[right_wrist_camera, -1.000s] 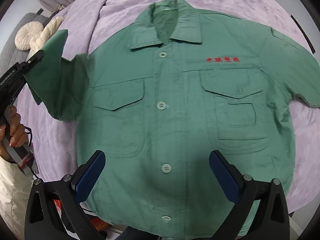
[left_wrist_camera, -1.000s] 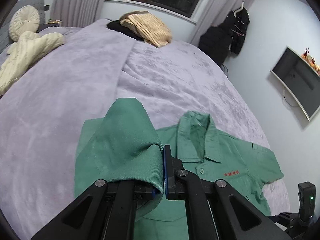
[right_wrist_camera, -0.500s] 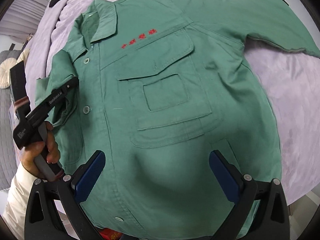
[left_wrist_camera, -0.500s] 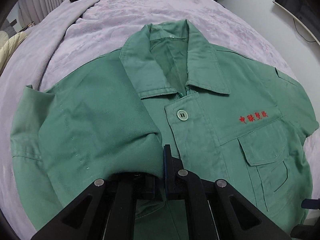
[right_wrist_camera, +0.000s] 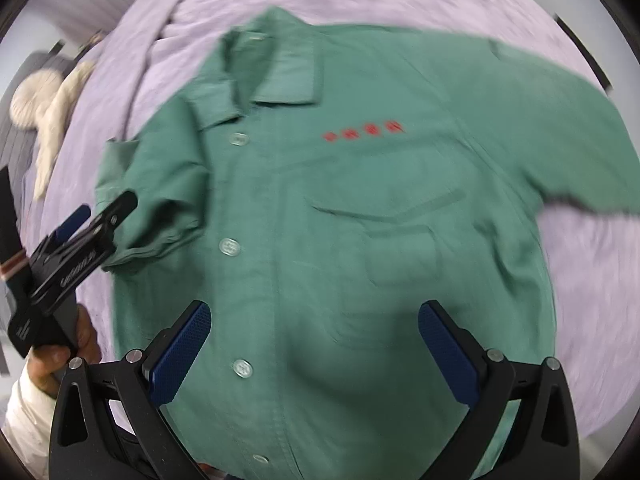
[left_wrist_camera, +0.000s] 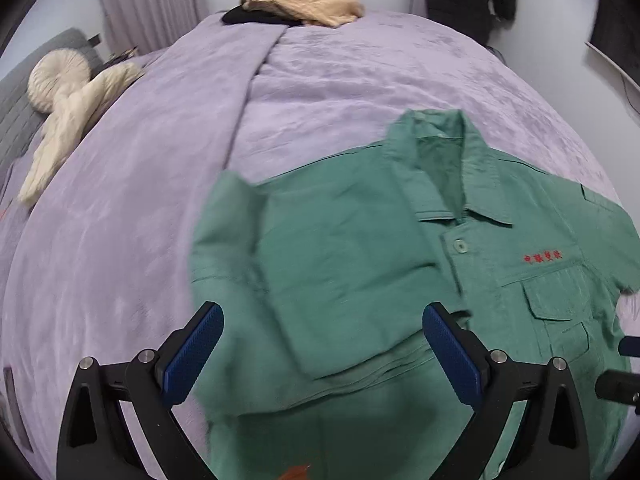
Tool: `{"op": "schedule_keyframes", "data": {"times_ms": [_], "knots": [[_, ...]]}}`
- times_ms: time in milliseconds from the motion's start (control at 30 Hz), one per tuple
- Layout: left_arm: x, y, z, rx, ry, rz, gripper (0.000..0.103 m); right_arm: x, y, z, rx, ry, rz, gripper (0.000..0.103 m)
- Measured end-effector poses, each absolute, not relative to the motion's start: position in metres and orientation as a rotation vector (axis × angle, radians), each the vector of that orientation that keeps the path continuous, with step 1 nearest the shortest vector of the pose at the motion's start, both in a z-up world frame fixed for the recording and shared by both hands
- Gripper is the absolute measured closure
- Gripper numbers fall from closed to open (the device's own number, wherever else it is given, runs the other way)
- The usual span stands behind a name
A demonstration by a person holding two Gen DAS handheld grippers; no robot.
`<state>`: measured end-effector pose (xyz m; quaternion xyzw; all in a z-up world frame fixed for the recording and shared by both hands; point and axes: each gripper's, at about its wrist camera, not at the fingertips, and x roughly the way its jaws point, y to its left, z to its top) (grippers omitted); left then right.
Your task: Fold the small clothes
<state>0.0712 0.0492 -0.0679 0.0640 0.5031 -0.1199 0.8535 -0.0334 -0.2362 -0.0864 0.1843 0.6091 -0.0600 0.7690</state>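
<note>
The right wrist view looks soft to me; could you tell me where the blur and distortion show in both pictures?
Right wrist view: motion blur smears the green shirt and its red lettering; the right gripper stays sharp. Left wrist view: blur is strongest on the folded sleeve; the fisheye bulges the purple bedspread and darkens the corners.
</note>
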Motion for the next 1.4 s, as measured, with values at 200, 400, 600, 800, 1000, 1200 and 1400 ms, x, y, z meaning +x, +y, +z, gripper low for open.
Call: {"op": "schedule_keyframes", "data": {"times_ms": [200,400,600,800,1000,1200,1400], "knots": [[0.082,0.137,-0.098,0.065,1.180,-0.035,0.003,0.030,-0.157,-0.079,0.072,1.248,0.041,0.000],[0.092,0.142,-0.127,0.078,1.221,-0.035,0.003,0.074,-0.070,-0.132,-0.547,1.191,0.121,0.000],[0.098,0.135,-0.146,0.107,1.240,-0.033,0.003,0.098,-0.072,-0.155,-0.582,1.188,0.148,0.099],[0.099,0.129,-0.154,0.130,1.245,-0.034,0.003,0.087,-0.205,-0.107,0.382,1.067,0.044,0.099],[0.108,0.116,-0.160,0.169,1.253,-0.040,0.003,0.030,-0.299,-0.180,1.165,1.015,-0.048,0.094],[0.122,0.106,-0.154,0.184,1.263,-0.044,0.003,0.024,-0.286,-0.174,1.030,1.058,-0.031,0.054],[0.122,0.102,-0.145,0.127,1.266,-0.053,0.003,0.040,-0.209,-0.125,0.128,1.189,0.015,0.050]]}}
